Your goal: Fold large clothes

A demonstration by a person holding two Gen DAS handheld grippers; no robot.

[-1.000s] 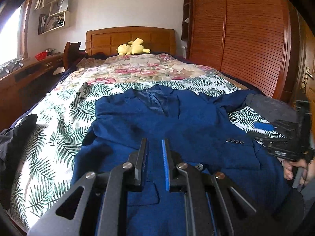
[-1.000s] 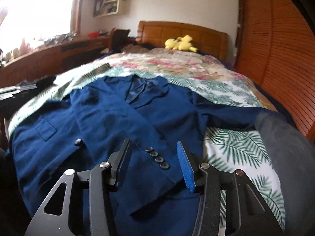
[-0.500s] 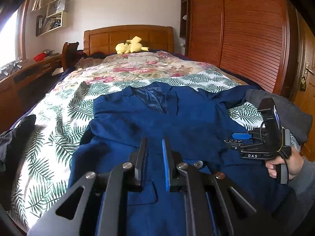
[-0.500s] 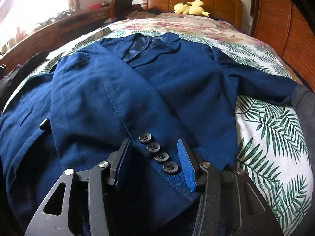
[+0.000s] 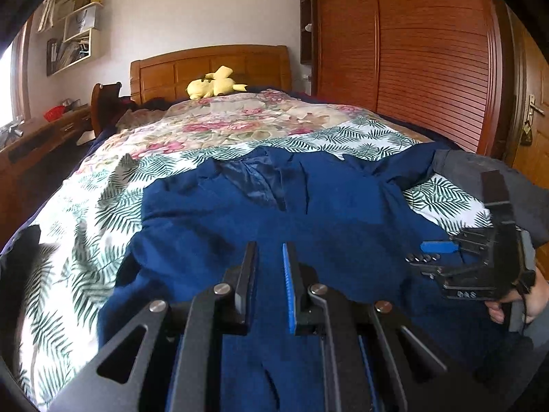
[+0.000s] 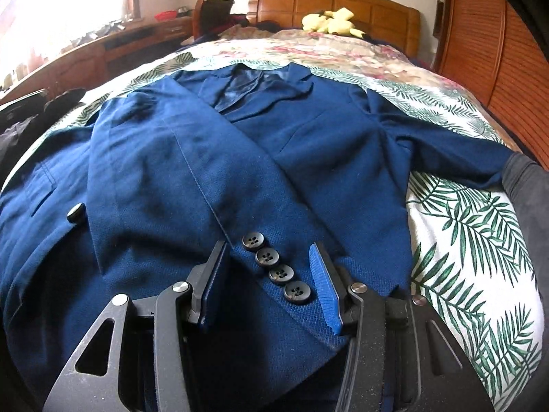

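Note:
A navy blue suit jacket (image 6: 192,158) lies front up on the bed, collar toward the headboard; it also shows in the left wrist view (image 5: 308,219). One sleeve is folded across its front, its cuff with several dark buttons (image 6: 274,267) lying between my right gripper's fingers. My right gripper (image 6: 271,274) is open, low over that cuff; it shows in the left wrist view (image 5: 429,257) at the right. The other sleeve (image 6: 446,147) stretches out to the right. My left gripper (image 5: 269,267) hovers over the jacket's lower part, jaws a narrow gap apart, holding nothing.
The bed has a palm-leaf sheet (image 6: 473,247) and a floral quilt (image 5: 233,123). A yellow plush toy (image 5: 214,84) sits by the wooden headboard (image 5: 206,65). A wooden wardrobe (image 5: 429,55) stands right, a desk (image 6: 113,48) left. Dark clothes (image 5: 17,261) lie at the bed's left edge.
My right gripper has dropped and moved forward over the buttoned cuff, which now lies between its open fingers. My left gripper has lowered toward the jacket, its gap unchanged.

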